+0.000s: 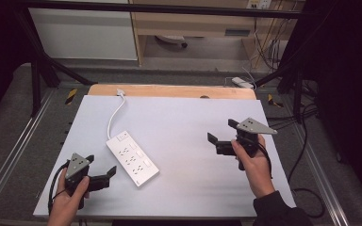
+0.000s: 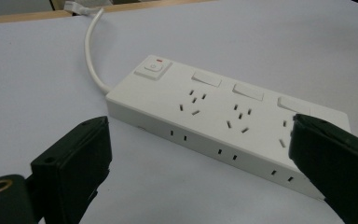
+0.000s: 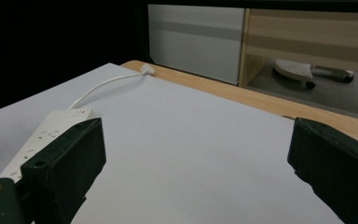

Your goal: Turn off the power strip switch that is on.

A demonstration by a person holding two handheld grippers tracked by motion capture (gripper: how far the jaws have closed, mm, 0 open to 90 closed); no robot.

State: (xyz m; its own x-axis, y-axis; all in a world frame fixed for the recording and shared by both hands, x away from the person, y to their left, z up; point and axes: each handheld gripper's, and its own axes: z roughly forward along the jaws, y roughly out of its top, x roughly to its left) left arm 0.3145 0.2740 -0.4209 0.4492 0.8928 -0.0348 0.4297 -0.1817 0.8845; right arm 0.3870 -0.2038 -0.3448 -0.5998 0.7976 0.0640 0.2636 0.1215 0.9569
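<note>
Black jaws of my left gripper (image 2: 200, 172) gape empty beside the white plastic power strip (image 1: 132, 157) lying mid-table, my right gripper (image 1: 222, 136) likewise spread, and I fear a glancing close skids it.

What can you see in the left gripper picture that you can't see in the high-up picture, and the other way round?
Left gripper view alone: the small side slots along the power strip's edge and the red mark by its switch. High view alone: both hands, the left gripper, the right gripper, and the floor around the table. Both: the white power strip lying on the white table, its cord running to the far edge.
</note>
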